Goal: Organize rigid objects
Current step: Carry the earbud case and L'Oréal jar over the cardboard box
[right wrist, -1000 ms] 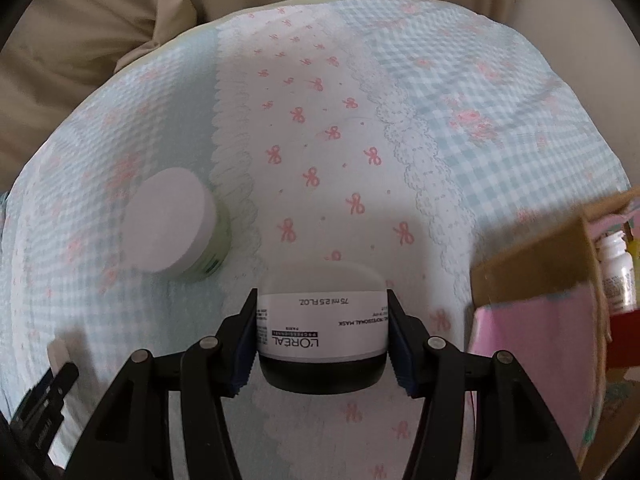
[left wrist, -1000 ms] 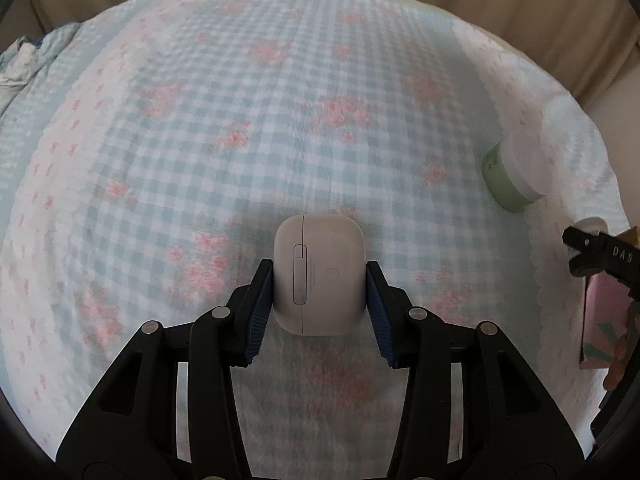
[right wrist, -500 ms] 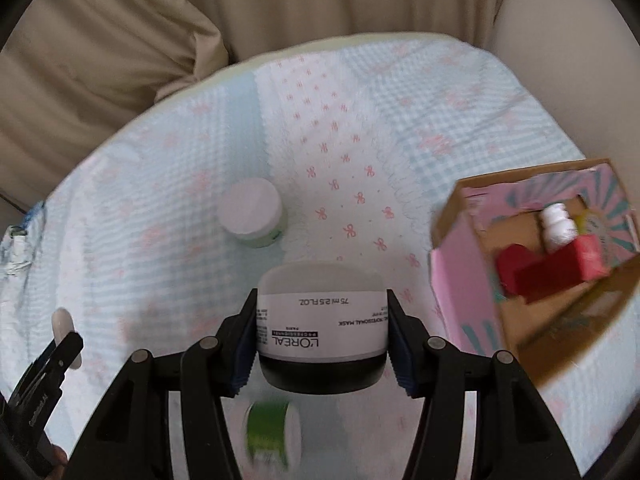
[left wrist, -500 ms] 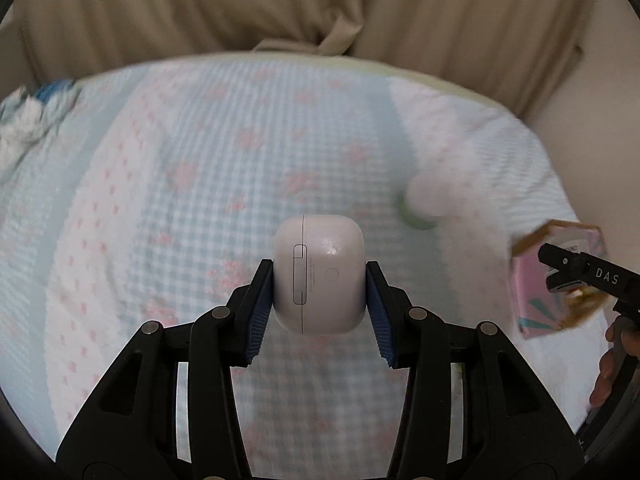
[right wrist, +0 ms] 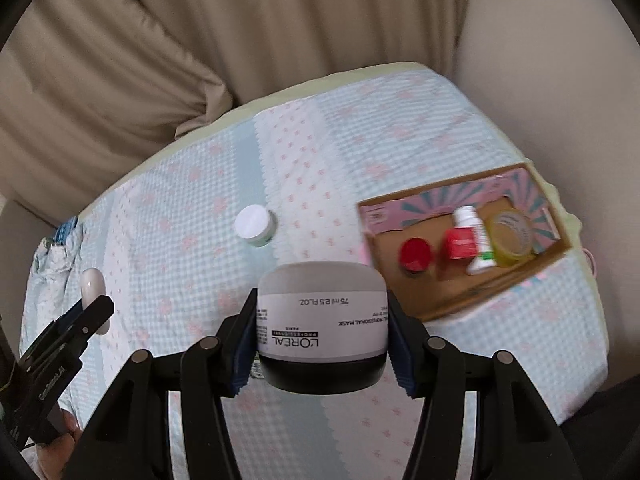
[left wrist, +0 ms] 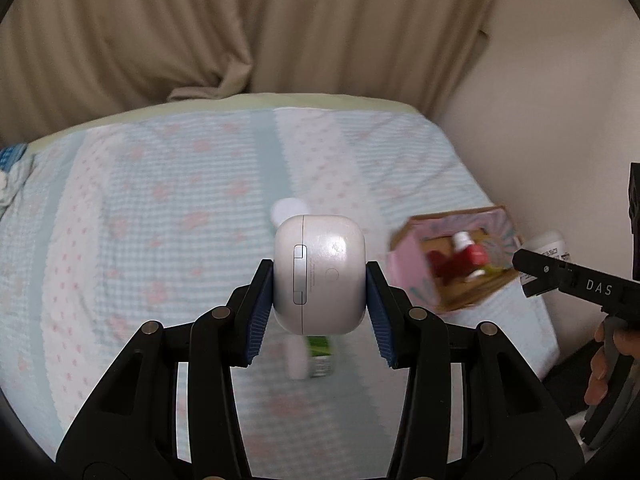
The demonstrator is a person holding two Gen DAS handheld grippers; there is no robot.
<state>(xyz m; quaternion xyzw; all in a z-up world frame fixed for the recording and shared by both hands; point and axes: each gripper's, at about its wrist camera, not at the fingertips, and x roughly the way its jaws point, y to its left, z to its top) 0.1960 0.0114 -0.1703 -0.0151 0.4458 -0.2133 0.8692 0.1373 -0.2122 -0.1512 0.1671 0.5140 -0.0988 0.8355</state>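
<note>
Bed [right wrist: 168, 240]: box [right wrist: 440, 300] lower right partly filled. Left gripper [left wrist: 320, 308] grasps earbud case [left wrist: 320, 272], right gripper [right wrist: 322, 344] grasps jar [right wrist: 322, 316]; white-lidded jar [right wrist: 256, 224] left.

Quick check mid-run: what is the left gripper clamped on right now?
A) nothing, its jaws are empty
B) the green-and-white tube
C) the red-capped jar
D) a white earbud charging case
D: in the left wrist view the blue pads of the left gripper press both sides of the white earbud charging case, held up above the bedspread.
</note>
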